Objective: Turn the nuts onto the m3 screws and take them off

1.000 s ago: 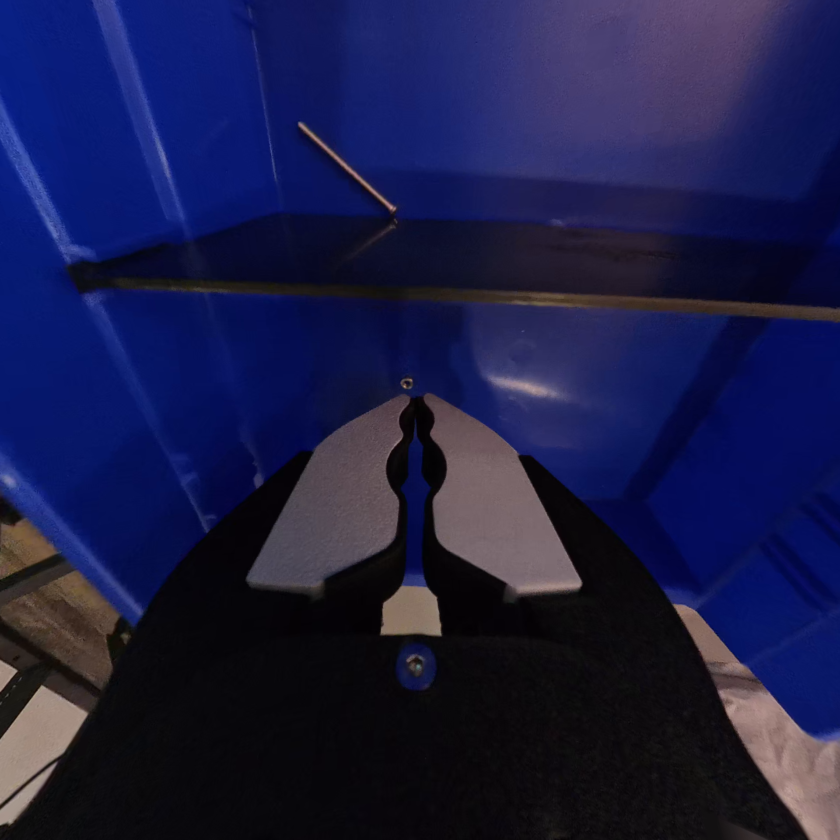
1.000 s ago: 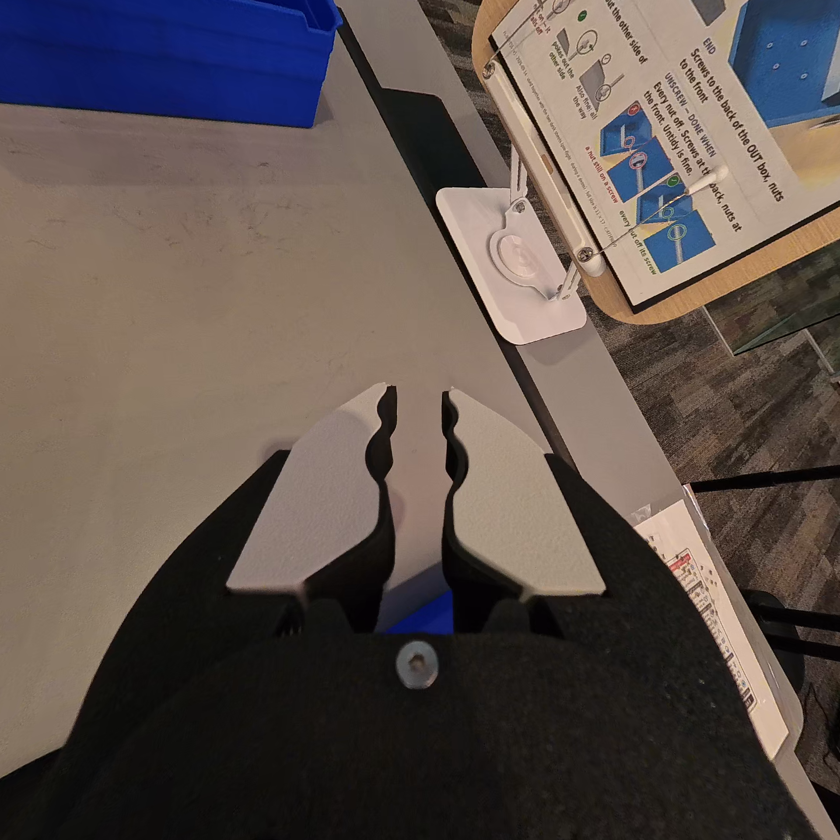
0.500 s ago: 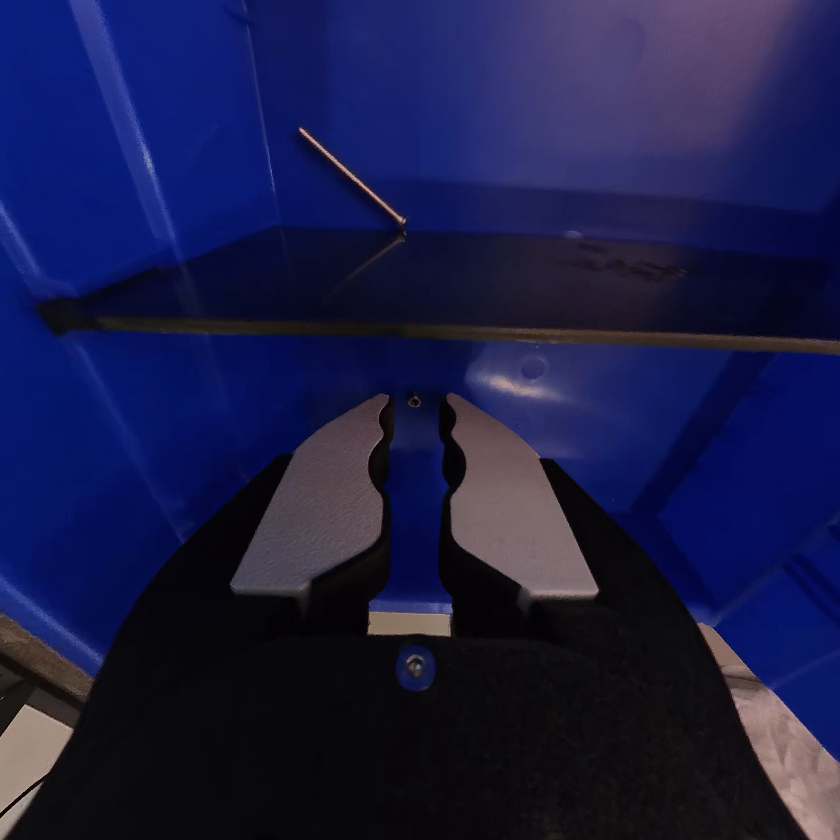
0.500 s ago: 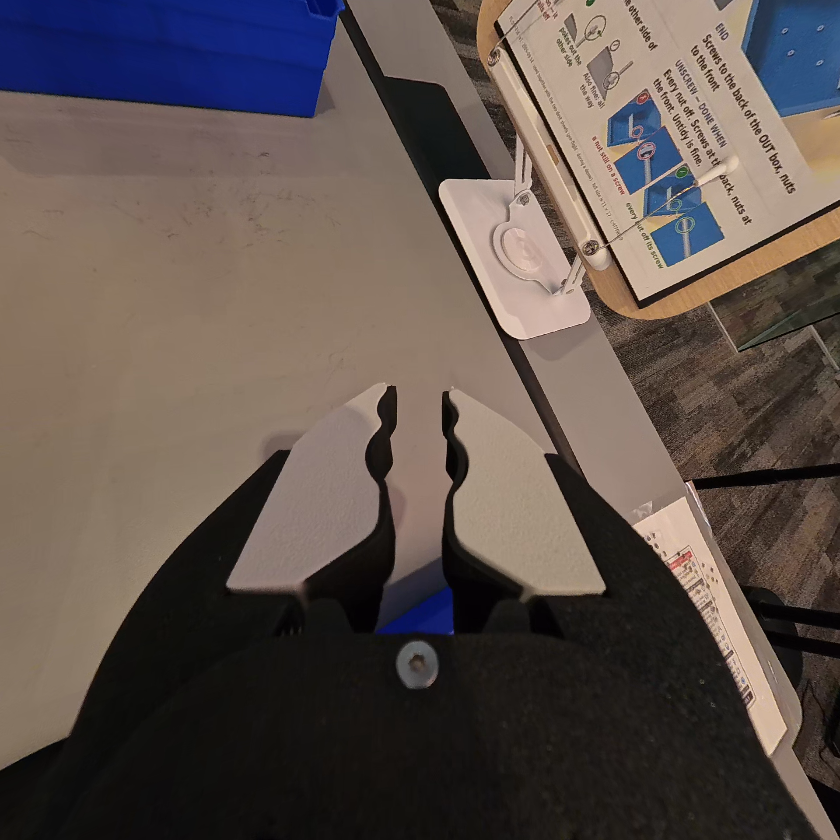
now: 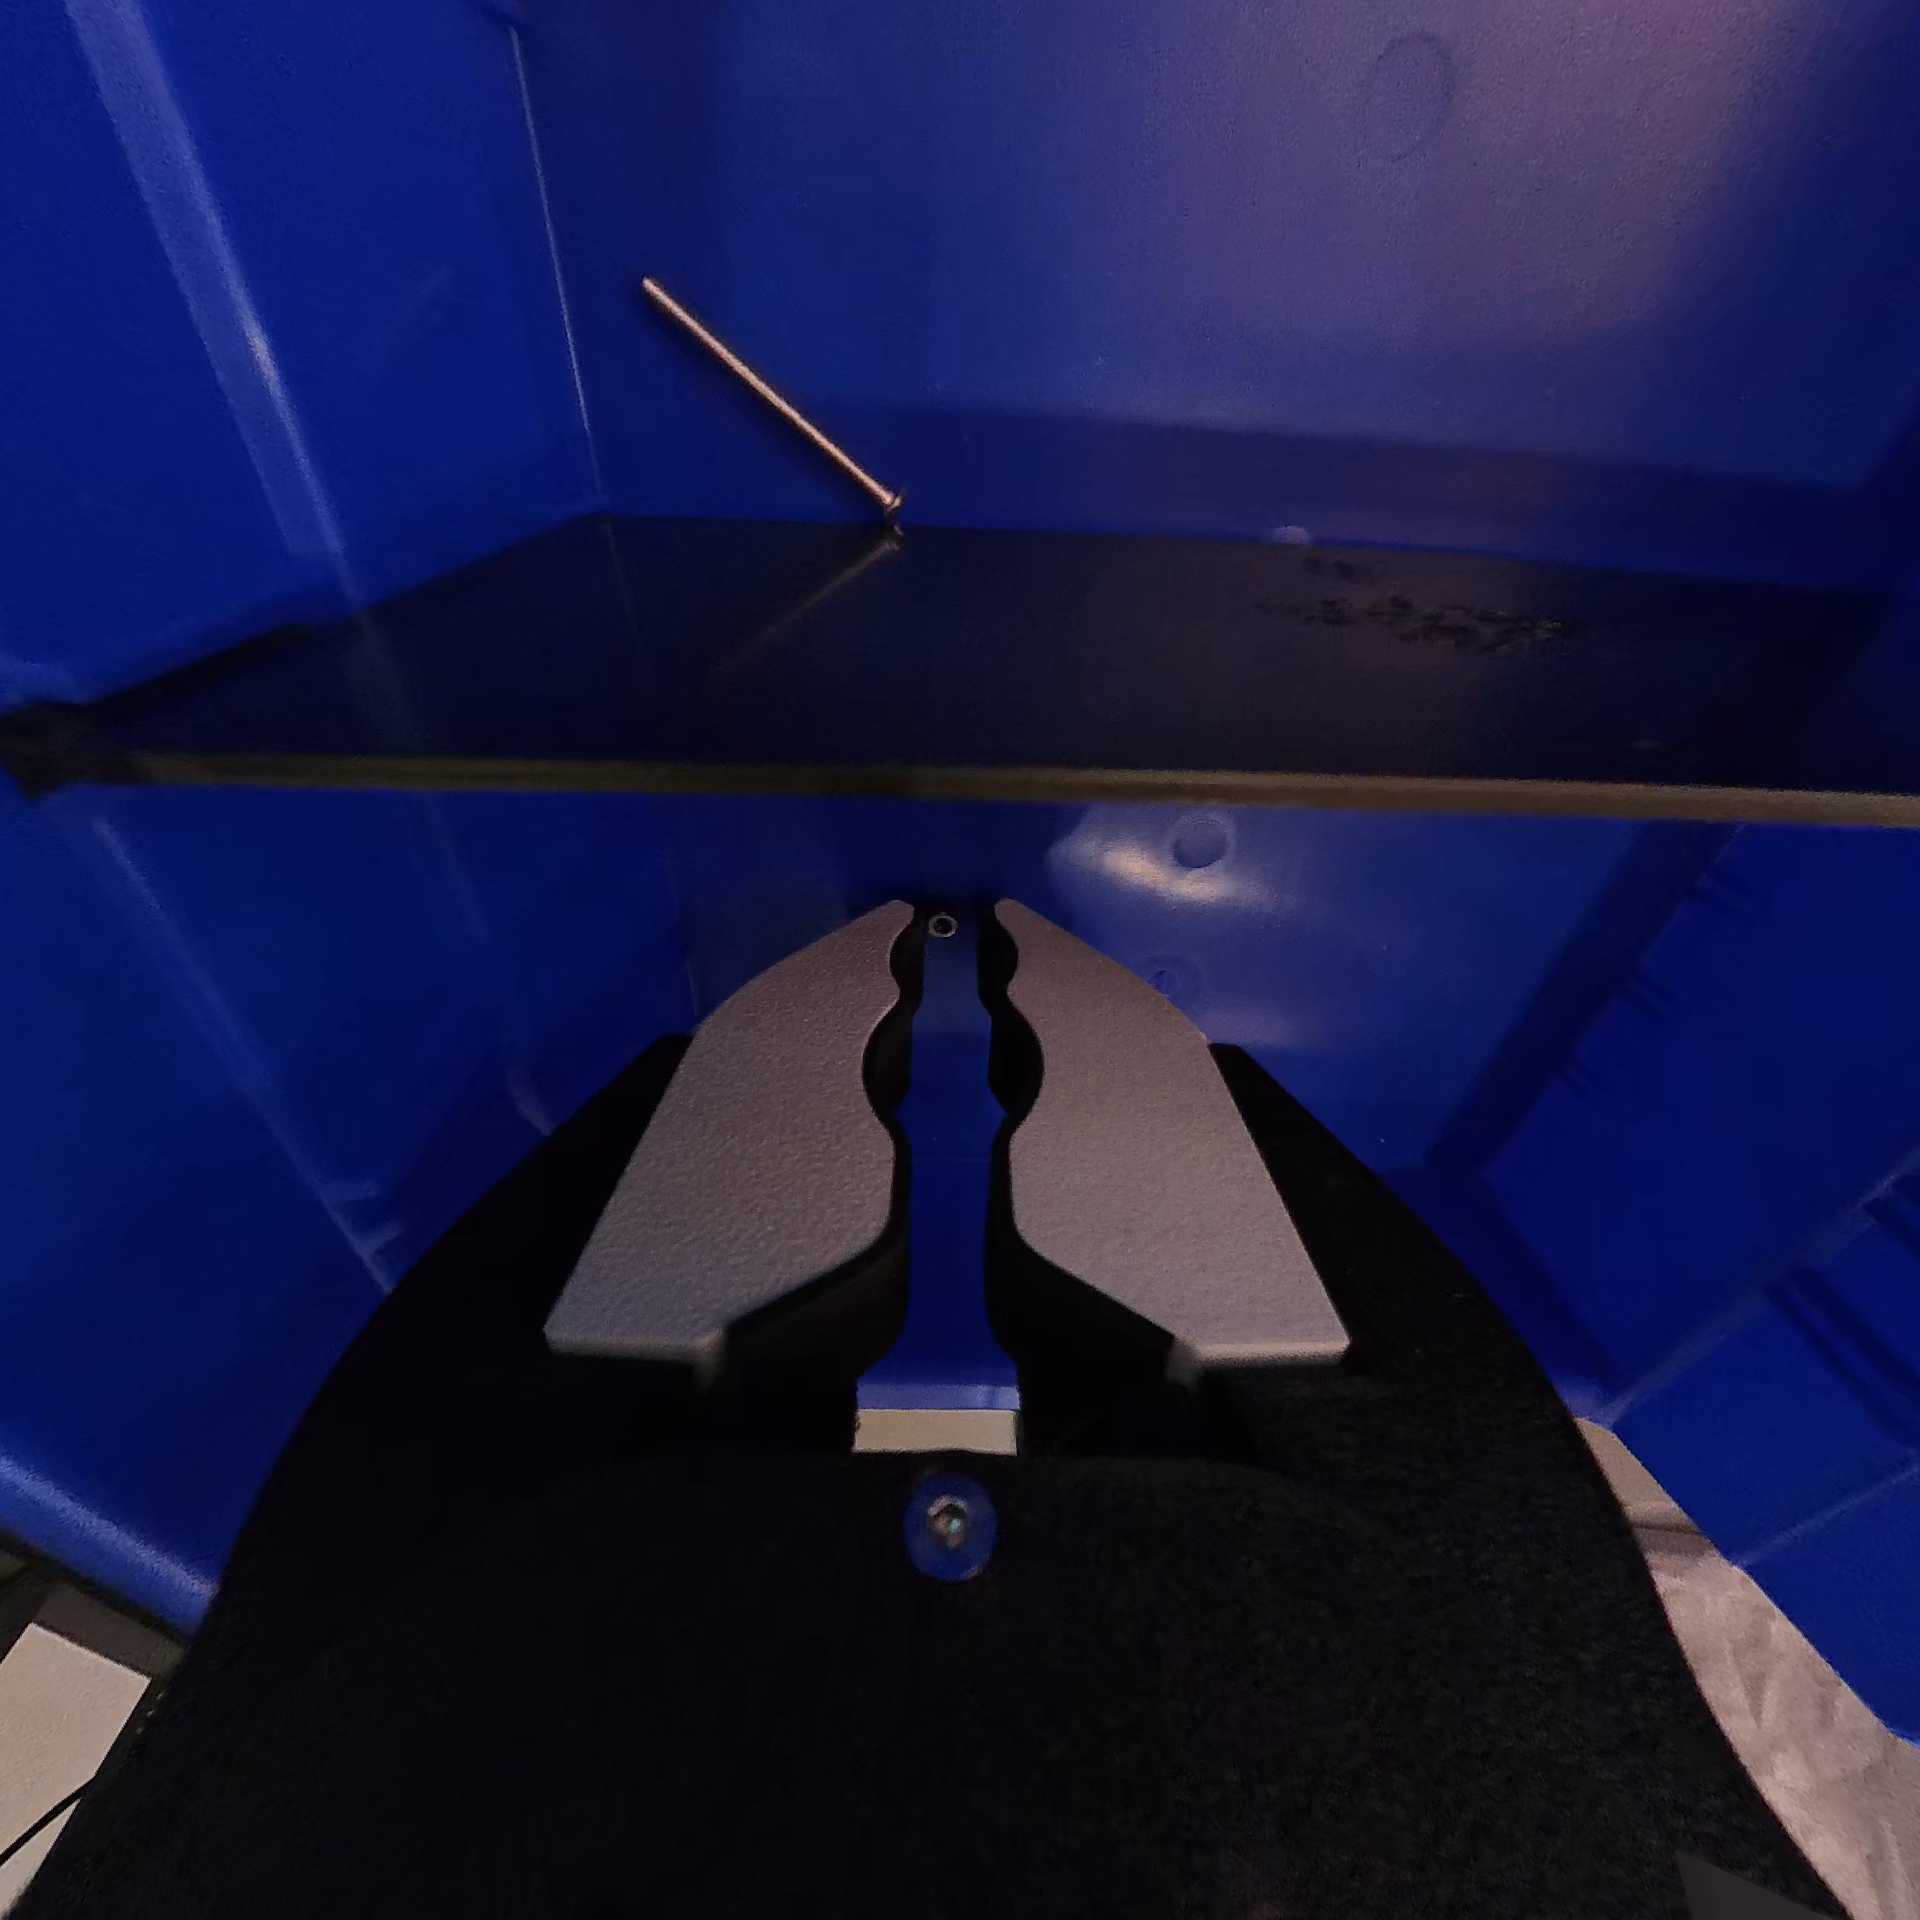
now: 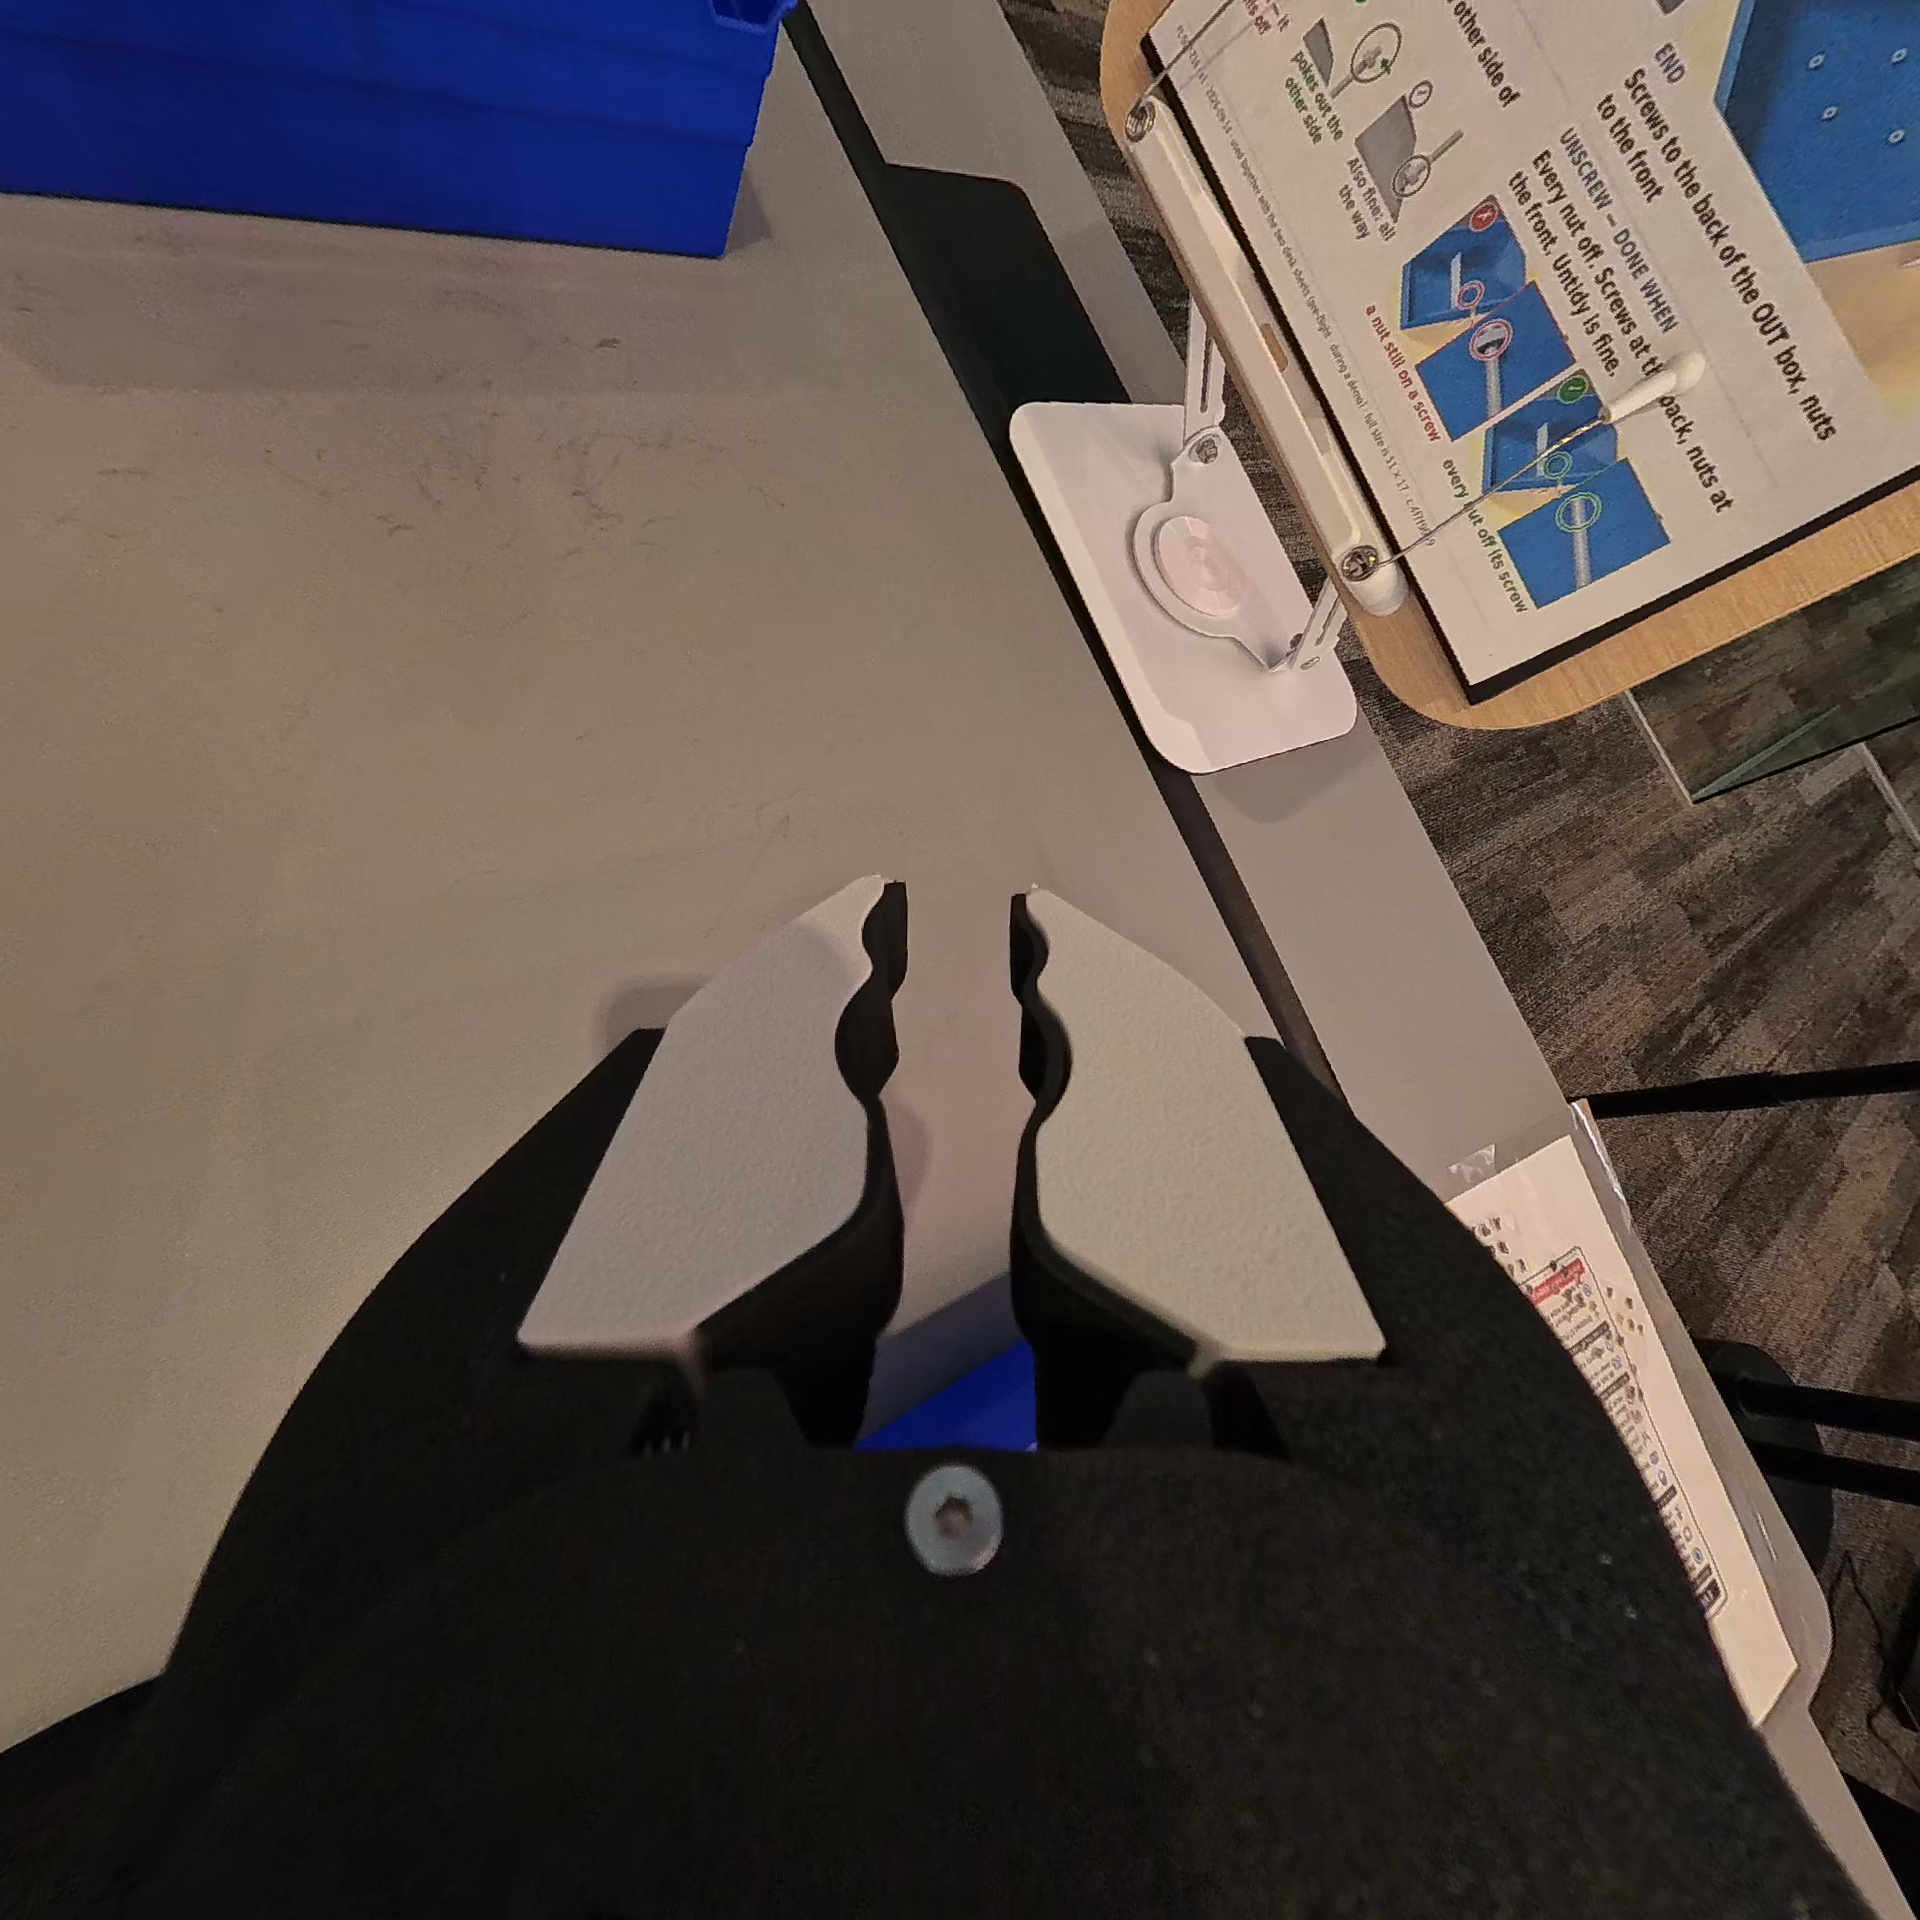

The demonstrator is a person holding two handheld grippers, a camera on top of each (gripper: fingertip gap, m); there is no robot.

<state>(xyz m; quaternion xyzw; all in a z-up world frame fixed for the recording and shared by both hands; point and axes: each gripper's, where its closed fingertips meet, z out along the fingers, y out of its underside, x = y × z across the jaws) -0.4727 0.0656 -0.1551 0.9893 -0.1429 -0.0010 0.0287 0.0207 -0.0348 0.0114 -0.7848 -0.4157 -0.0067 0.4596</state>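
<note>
Inside the blue bin (image 5: 312, 1039), left wrist view: left gripper (image 5: 948, 914) spread a little, holding nothing; a small nut (image 5: 942, 925) lies on the bin floor right between its tips, not yet pinched; judgement: step in hand is picking up this nut; close slowly and squarely on its flats, tips low against the floor, since so small a piece could skid or pop out; dark divider plate (image 5: 1039, 665) stands across the bin just beyond and limits forward reach; behind it a long m3 screw (image 5: 769, 395) leans tilted against the back wall, head down at the plate; right wrist view: right gripper (image 6: 958, 894) spread and empty above the grey table (image 6: 364, 675), well apart from a second blue bin (image 6: 416, 114); white stand (image 6: 1184, 592) with an instruction sheet (image 6: 1558, 291) at the table edge.
</note>
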